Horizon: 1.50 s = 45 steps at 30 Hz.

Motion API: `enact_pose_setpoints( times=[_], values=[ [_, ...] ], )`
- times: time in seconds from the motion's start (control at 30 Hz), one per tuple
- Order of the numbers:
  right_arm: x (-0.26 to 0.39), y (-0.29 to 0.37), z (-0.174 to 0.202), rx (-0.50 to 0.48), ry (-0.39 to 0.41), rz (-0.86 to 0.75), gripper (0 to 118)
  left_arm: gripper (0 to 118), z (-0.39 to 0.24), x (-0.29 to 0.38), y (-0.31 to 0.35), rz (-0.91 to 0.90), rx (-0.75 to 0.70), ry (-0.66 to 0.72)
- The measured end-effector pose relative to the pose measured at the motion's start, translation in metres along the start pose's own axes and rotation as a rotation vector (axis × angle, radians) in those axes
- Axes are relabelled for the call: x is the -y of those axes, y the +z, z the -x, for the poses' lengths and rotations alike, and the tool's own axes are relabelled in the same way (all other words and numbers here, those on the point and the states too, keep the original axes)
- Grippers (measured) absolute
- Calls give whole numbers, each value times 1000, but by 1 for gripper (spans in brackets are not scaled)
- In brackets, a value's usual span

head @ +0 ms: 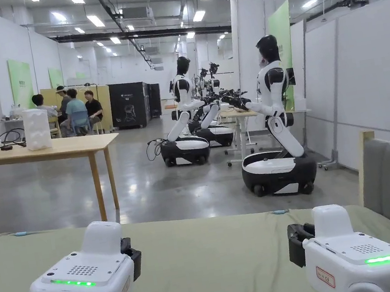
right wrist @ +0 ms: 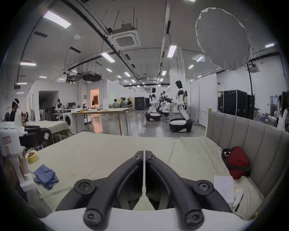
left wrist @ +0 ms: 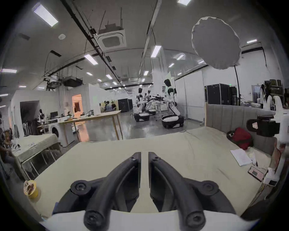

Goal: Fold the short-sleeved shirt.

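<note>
A crumpled blue garment [right wrist: 46, 176] lies near the left edge of the pale green bed sheet [head: 217, 261], seen in the right gripper view. My left gripper [left wrist: 144, 154] hovers over the sheet, jaws drawn together with a thin slit and nothing between them. My right gripper [right wrist: 144, 152] is also shut on nothing, above the middle of the sheet. In the head view their white housings sit low in front of me, left [head: 83, 282] and right [head: 354, 253], side by side and apart. The garment is to the left of both, untouched.
A red bag [right wrist: 237, 162], white paper [right wrist: 223, 187] and a phone [left wrist: 255, 172] lie by the grey padded headboard [right wrist: 250, 140] on the right. A yellow cup [right wrist: 32, 157] stands at the bed's left edge. Beyond are a wooden table [head: 51, 150], wheeled robots [head: 276, 140] and seated people [head: 73, 112].
</note>
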State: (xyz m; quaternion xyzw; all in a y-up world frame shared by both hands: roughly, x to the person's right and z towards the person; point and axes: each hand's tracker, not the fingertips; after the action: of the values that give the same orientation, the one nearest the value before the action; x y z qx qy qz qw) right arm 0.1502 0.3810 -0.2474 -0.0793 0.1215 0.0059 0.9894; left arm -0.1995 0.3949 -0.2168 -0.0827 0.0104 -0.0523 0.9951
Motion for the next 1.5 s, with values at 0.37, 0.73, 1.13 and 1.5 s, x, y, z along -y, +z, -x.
enact_pose_setpoints(
  times=[0.37, 0.73, 1.13, 1.5],
  values=[
    [8, -7, 12, -64, 16, 23, 118, 118, 3, 6, -8, 3, 26, 10],
    [-9, -2, 31, -5, 25, 65, 118, 118, -2, 2, 7, -14, 31, 24],
    [-17, -1, 29, 65, -89, 116, 118, 118, 7, 4, 4, -1, 29, 61],
    [-25, 12, 45, 78, -96, 149, 118, 118, 13, 8, 5, -7, 11, 99]
  ],
)
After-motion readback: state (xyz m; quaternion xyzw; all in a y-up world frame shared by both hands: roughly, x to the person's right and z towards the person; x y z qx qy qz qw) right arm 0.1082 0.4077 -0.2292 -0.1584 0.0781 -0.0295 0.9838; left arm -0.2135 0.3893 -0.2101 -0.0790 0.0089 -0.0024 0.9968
